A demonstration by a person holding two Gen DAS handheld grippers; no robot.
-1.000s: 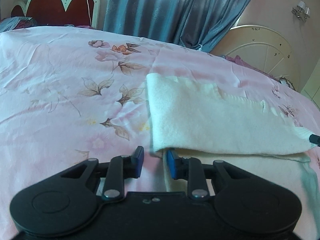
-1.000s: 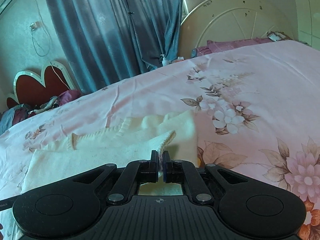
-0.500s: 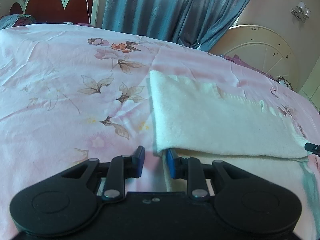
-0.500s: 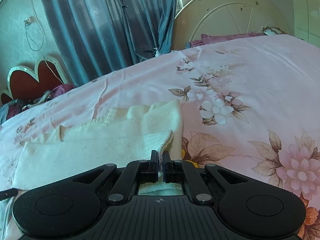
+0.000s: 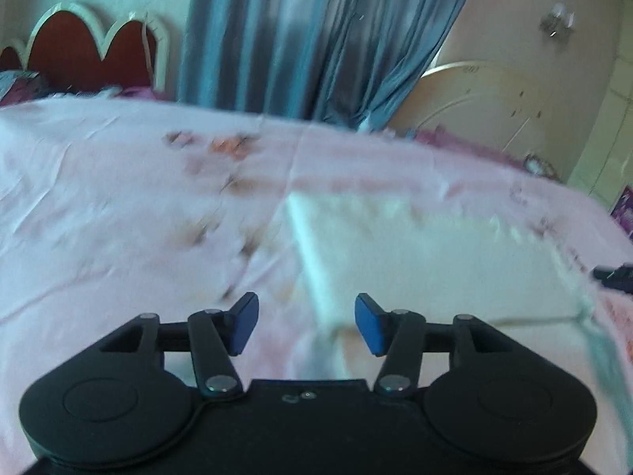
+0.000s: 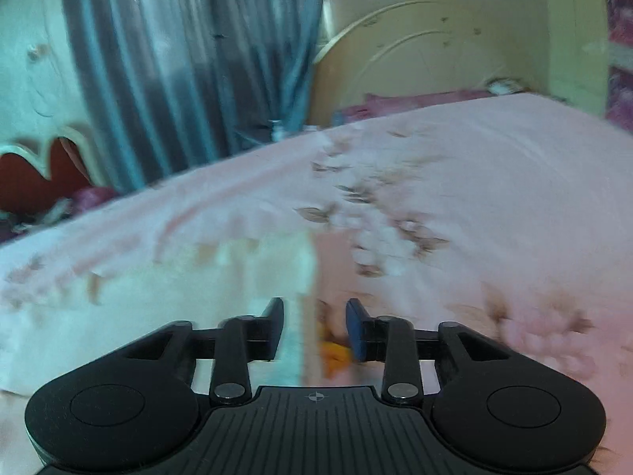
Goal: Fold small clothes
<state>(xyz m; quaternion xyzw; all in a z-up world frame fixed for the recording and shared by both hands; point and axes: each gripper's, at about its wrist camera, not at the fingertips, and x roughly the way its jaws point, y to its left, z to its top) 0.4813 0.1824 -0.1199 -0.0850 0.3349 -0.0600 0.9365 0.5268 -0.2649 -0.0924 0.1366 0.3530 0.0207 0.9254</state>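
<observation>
Both tongs — left (image 5: 306,322), right (image 6: 314,326) — just opened, holding nothing; cream garment (image 5: 427,261) released on bed (image 5: 99,198). Risk I see: the top layer springs back unpressed.

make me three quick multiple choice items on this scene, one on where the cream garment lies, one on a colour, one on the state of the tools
1. Where does the cream garment lie?
A. on the floor
B. on the pink floral bed cover
C. over the red headboard

2. What colour is the curtain?
A. blue-grey
B. yellow
C. white

3. How do the left tool and right tool stand?
A. both clamped on cloth
B. one open, one shut
C. both open, gripping nothing

Answers: 1 B, the garment lies folded flat on the cover. 2 A, blue-grey folds hang behind the bed. 3 C, both have just been opening; their pads stand apart, clear of the cloth.
</observation>
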